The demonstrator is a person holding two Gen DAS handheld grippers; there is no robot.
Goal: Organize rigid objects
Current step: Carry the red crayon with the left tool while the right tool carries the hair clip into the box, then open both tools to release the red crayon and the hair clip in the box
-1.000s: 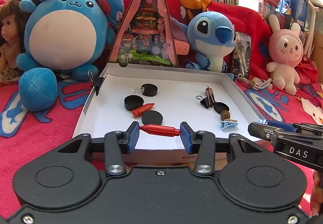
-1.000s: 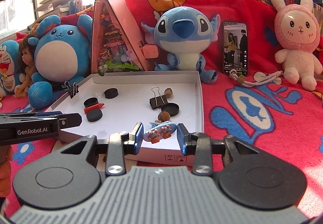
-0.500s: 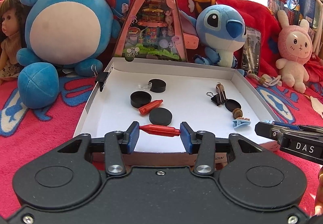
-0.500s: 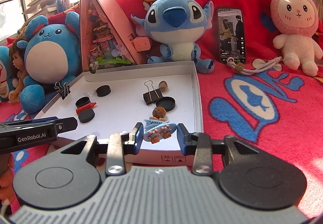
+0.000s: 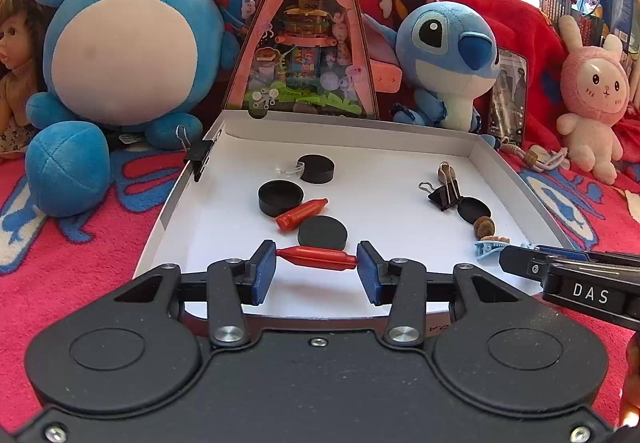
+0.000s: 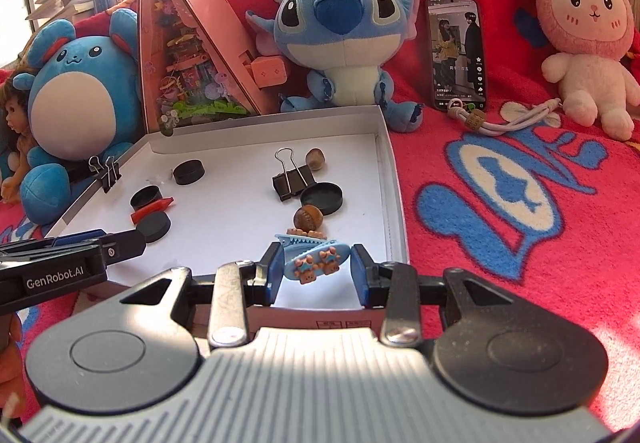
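Note:
My left gripper (image 5: pixel 316 268) is shut on a red pen cap (image 5: pixel 316 258) held crosswise over the front edge of the white box lid (image 5: pixel 344 135). My right gripper (image 6: pixel 316 268) is shut on a blue hair clip with little bears (image 6: pixel 316 261) over the lid's front right part (image 6: pixel 394 203). In the lid lie three black round caps (image 5: pixel 280 197), a second red cap (image 5: pixel 302 213), a black binder clip (image 5: pixel 444 195), a black flat lid (image 5: pixel 473 209), brown nuts (image 5: pixel 483 227) and another blue hair clip (image 5: pixel 490 246).
A binder clip (image 5: pixel 198 157) grips the lid's left wall. Behind it stand a blue round plush (image 5: pixel 124 55), a pink triangular toy box (image 5: pixel 308 39), a Stitch plush (image 5: pixel 448 55), a phone (image 6: pixel 456 51) and a pink bunny (image 6: pixel 580 23). A red blanket (image 6: pixel 520 203) lies around.
Both grippers have moved forward toward the lid, each keeping hold of its object; the lid's contents have not moved.

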